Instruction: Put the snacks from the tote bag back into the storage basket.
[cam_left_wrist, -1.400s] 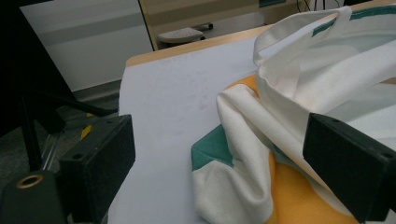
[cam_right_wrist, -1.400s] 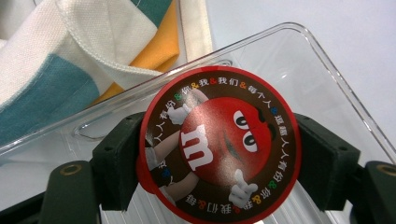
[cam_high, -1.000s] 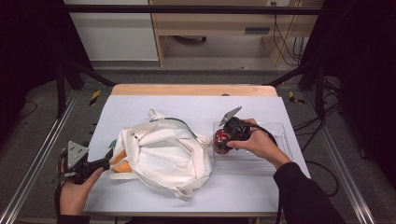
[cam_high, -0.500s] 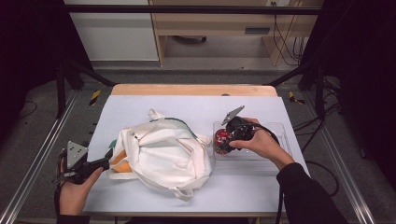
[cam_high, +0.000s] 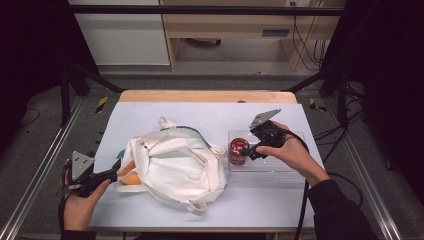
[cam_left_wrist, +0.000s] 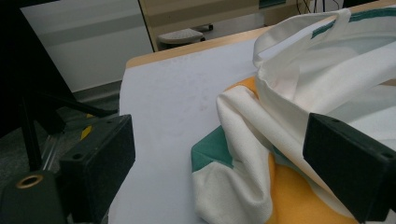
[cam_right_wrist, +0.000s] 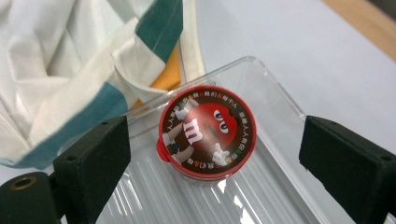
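Round red candy tin (cam_high: 238, 151) stands in the clear plastic tray (cam_high: 280, 167), at nine o'clock of the right hand-held gripper (cam_high: 253, 151), whose jaws have just been opening wide, nothing gripped; white canvas bag (cam_high: 172, 165) crowds the tray's nine o'clock edge.

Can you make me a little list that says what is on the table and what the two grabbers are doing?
table: pale top
bag: white cloth bag with green and orange parts, lying crumpled
tray: clear plastic tray beside the bag
candy tub: round red tub standing in the tray
right gripper: jaws just opened, wide apart above the tub, not touching it
left gripper: open, around the bag's edge
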